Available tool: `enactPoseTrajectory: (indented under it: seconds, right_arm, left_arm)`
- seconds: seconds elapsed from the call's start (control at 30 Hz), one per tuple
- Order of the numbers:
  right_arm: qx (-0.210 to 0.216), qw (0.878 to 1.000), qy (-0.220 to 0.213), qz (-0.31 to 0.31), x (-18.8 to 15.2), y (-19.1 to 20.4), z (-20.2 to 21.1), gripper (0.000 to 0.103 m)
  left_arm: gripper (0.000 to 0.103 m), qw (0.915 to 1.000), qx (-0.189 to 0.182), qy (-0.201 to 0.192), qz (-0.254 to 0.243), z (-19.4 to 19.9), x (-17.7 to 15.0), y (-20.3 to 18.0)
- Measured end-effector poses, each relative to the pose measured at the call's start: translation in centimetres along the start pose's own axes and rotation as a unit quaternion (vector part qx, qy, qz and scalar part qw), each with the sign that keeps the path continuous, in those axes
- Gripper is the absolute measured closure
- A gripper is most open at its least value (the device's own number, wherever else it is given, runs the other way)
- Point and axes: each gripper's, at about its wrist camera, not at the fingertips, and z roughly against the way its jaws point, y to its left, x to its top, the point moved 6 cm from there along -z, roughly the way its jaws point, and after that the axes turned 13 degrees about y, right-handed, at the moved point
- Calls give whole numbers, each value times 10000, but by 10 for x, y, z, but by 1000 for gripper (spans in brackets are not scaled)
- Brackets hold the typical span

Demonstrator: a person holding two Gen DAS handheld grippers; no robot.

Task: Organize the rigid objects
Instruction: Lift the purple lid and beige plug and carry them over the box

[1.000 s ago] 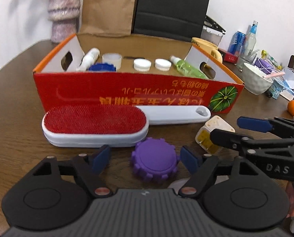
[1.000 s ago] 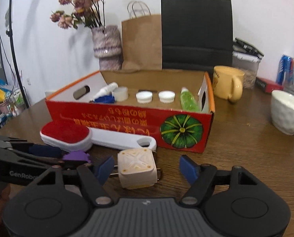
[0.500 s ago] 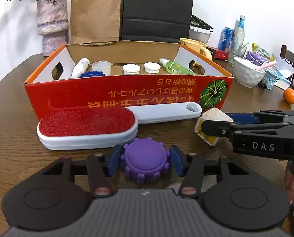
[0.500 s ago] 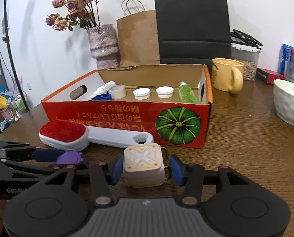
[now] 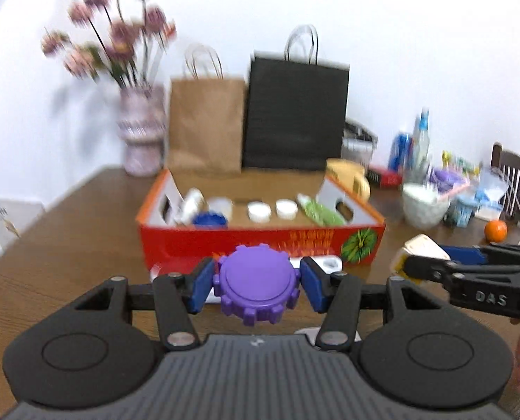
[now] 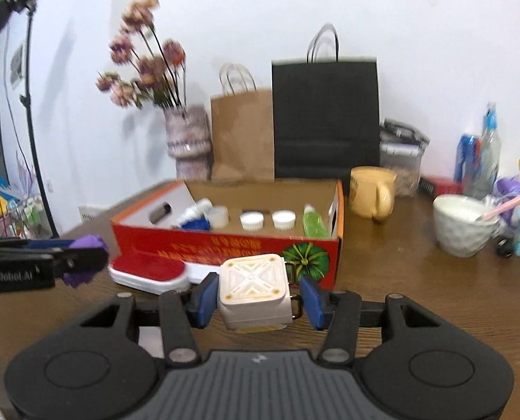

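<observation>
The left gripper (image 5: pixel 256 285) has its jaws clamped on the purple cap (image 5: pixel 258 285), and the right gripper (image 6: pixel 256 295) on the cream cube (image 6: pixel 254 288). Both are held clear of the desk (image 6: pixel 417 280), in front of the red box (image 6: pixel 225 241), probably for dropping in beside the caps and bottles there.

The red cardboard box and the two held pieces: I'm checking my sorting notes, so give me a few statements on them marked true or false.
1. The left tongs grip a purple toothed cap. True.
2. The right tongs are empty. False: they clamp a cream cube-shaped block.
3. The red cardboard box holds two white round lids side by side. True.
4. The red lint brush lies inside the box. False: it lies on the table in front of it.
5. A yellow mug stands outside the box. True.
</observation>
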Motion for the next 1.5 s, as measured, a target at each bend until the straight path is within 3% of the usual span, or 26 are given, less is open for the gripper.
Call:
enactPoseTrajectory:
  seconds: [0.17,0.5,0.73,0.97,1.5]
  right_arm:
    - [-3,9989,-454,-89,-17,17,55,53]
    - [-41,9970,-744,-228,-73,54,130,53]
    - [-31,9957,-912,-176,-99,75,166,53]
    - [-73,9945,-1032,-156,-103,76,180,53]
    - [-30,9959,-847,-322,-98,71,157,53]
  left_arm:
    - [49,9971,452,-596,-112,60,-14,4]
    - [49,9941,470,-978,69,141,-58,8]
    - [49,9929,333,-1137,-93,179,-81,-2]
    - [49,9918,240,-1247,-127,185,-81,-11]
    - [49,9942,271,-1041,-87,167,-79,-6]
